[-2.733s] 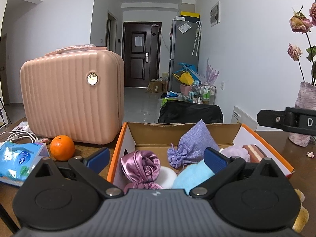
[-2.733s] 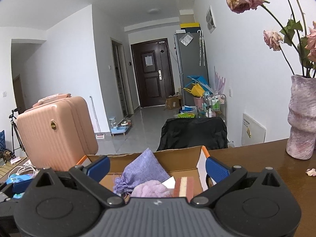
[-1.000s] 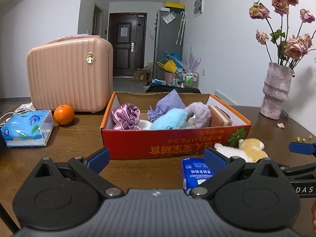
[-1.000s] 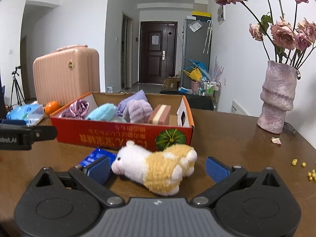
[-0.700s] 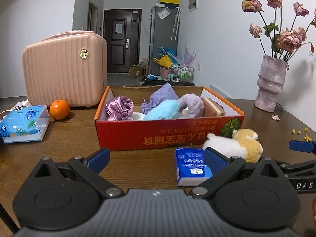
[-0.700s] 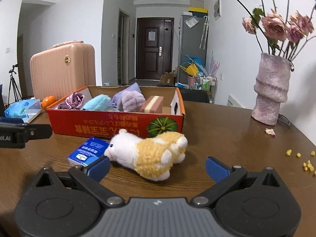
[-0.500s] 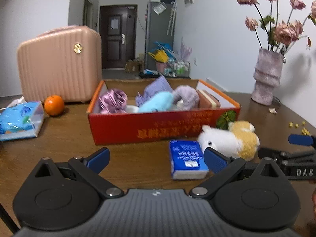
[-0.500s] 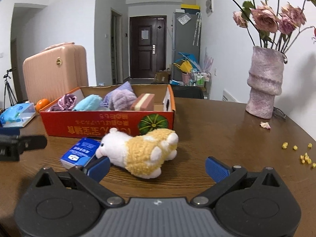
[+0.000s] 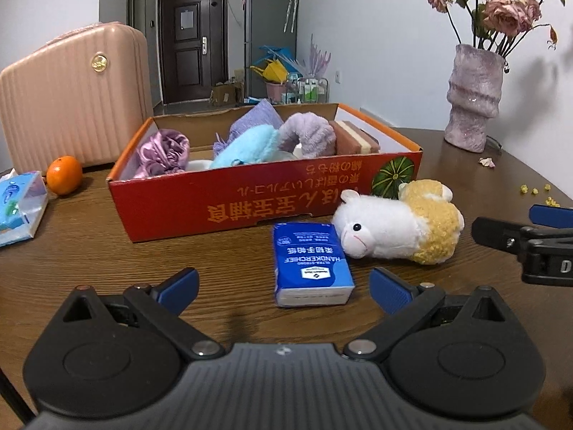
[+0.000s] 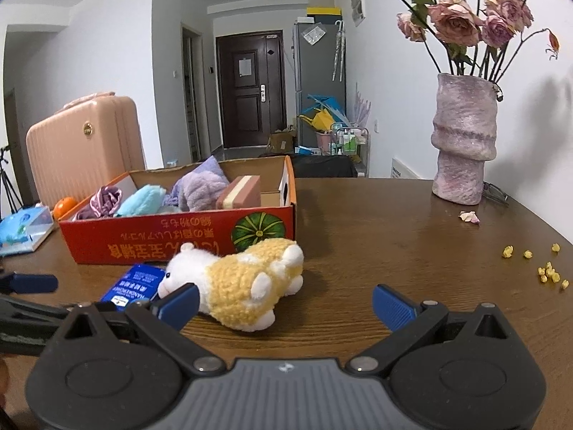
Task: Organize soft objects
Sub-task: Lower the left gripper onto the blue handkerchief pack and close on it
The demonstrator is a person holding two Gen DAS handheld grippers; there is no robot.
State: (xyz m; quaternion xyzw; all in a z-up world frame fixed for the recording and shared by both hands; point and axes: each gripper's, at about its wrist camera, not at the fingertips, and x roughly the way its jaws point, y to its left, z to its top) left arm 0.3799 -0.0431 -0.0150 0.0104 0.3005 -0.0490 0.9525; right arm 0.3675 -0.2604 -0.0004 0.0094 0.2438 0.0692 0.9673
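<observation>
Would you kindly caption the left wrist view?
Open left gripper faces a blue tissue pack beside a plush sheep.

Ribbed pink hard-shell suitcase (image 9: 71, 107) stands upright at the far left of the dark wooden table (image 9: 89, 251), a round orange fruit (image 9: 64, 174) just beside its base. Textured mauve ceramic vase (image 10: 463, 139) holding dried pink roses (image 10: 462, 25) stands far right; small yellow crumbs (image 10: 548, 272) lie scattered near that edge.

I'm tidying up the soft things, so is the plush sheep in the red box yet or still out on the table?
Out. The plush sheep lies on its side on the table, in front of the red box.
</observation>
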